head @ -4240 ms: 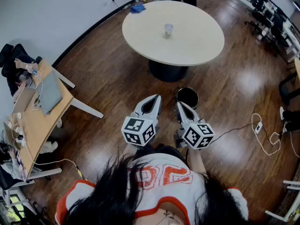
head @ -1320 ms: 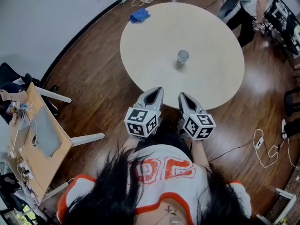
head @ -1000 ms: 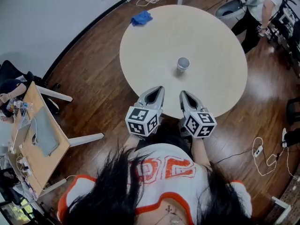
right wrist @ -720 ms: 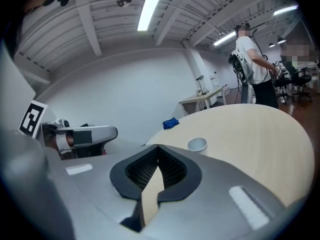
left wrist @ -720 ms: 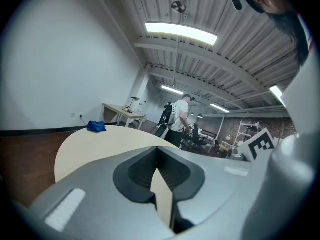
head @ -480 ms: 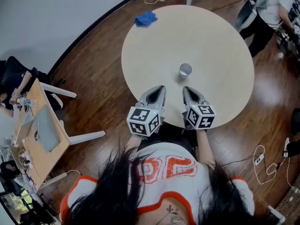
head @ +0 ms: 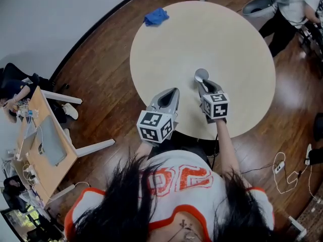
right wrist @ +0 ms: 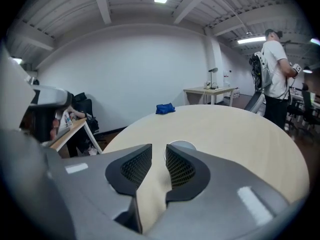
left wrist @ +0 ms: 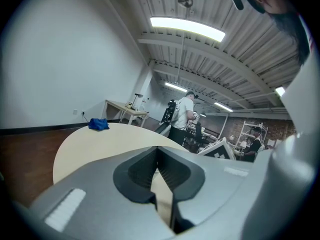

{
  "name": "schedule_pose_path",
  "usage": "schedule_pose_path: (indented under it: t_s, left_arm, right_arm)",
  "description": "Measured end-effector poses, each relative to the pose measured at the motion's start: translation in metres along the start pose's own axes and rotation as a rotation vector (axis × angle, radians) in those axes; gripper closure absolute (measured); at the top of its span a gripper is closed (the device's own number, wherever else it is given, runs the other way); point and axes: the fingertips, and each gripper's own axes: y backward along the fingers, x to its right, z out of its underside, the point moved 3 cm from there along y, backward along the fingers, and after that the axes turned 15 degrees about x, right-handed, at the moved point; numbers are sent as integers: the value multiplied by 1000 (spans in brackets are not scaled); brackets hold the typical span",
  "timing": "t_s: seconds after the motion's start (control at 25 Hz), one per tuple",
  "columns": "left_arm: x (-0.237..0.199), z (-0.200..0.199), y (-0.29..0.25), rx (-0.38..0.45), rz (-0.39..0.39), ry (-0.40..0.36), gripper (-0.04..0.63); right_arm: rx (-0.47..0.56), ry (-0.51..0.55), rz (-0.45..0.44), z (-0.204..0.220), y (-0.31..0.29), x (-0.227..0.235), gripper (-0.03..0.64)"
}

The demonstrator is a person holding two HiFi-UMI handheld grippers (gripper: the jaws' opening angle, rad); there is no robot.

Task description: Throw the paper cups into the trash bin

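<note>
1. At about five o'clock from the centre of the round table [head: 202,34], the paper cup [head: 201,75] stands upright with its mouth up. A blue cloth [head: 156,17] lies well apart, near the eleven o'clock rim.
2. The right gripper [head: 203,83] is held just at the cup's six o'clock and is tipped downward toward it. Its jaws have just been opening and stand moderately wide, judged to be set for taking the cup's wall. Nothing is between the pads yet: in the right gripper view the cup [right wrist: 181,145] is seen just beyond the tips, toward one o'clock.
3. The left gripper [head: 169,95] is held back at the cup's eight o'clock, near the table edge. Its jaws are pressed together on nothing, so it is judged to be parked clear of the reach.
4. No trash bin is made out; it is possibly hidden beneath the table.
</note>
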Motion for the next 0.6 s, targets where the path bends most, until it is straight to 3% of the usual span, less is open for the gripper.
schedule_pose_path:
  t_s: [0.4,0.6]
  left_arm:
    - [-28,-11,-6,-8,-13,4,595]
    - [-41,-15,-10,-8,-7,8,595]
  right_arm:
    - [-231,295,-28,38,-42,-2,493]
    - [-294,343,20,47,-53,5,494]
